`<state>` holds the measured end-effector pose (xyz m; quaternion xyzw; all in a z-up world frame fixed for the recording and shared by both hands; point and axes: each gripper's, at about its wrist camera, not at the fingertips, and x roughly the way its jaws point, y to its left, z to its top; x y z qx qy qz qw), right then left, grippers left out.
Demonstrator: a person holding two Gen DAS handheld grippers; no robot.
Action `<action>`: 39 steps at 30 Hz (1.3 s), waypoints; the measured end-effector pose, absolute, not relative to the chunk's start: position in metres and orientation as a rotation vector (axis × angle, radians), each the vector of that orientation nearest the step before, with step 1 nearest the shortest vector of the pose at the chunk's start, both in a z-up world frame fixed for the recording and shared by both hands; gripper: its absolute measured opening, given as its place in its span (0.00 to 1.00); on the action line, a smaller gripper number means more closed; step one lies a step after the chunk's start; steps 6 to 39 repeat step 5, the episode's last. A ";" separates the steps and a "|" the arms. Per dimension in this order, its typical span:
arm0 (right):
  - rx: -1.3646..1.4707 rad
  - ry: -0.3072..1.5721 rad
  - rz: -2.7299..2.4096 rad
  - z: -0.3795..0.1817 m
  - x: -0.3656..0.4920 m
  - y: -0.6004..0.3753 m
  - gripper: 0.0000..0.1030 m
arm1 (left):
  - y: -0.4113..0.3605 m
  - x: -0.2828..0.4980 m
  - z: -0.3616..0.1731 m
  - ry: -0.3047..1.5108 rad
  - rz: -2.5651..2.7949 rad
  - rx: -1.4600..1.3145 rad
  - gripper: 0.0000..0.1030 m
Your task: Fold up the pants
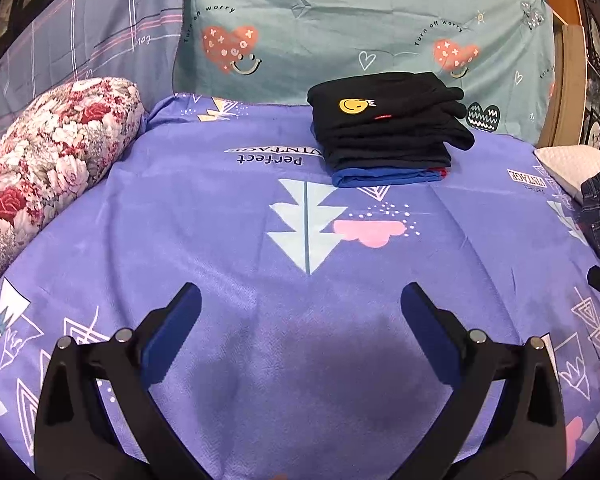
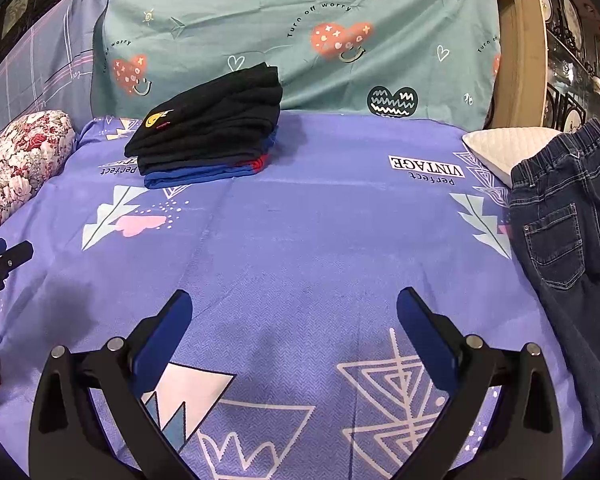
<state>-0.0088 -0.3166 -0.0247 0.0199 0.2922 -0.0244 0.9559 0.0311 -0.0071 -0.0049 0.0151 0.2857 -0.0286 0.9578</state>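
The denim pants lay unfolded at the right edge of the purple bedsheet, partly over a white pillow. Both the left gripper and the right gripper hovered spread wide and empty, with a stack of folded clothes lying beyond them.

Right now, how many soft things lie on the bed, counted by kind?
Stack of folded clothes: 1
Unfolded jeans: 1
Floral bolster: 1
White pillow: 1
Total: 4
Both hand-held grippers, left and right, are open and empty.
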 end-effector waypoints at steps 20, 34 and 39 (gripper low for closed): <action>0.053 0.601 -0.052 -0.026 -0.008 -0.319 0.99 | -0.010 0.029 -0.004 0.574 -0.050 0.052 0.98; 0.053 0.601 -0.052 -0.026 -0.008 -0.319 0.99 | -0.010 0.029 -0.004 0.574 -0.050 0.052 0.98; 0.053 0.601 -0.052 -0.026 -0.008 -0.319 0.99 | -0.010 0.029 -0.004 0.574 -0.050 0.052 0.98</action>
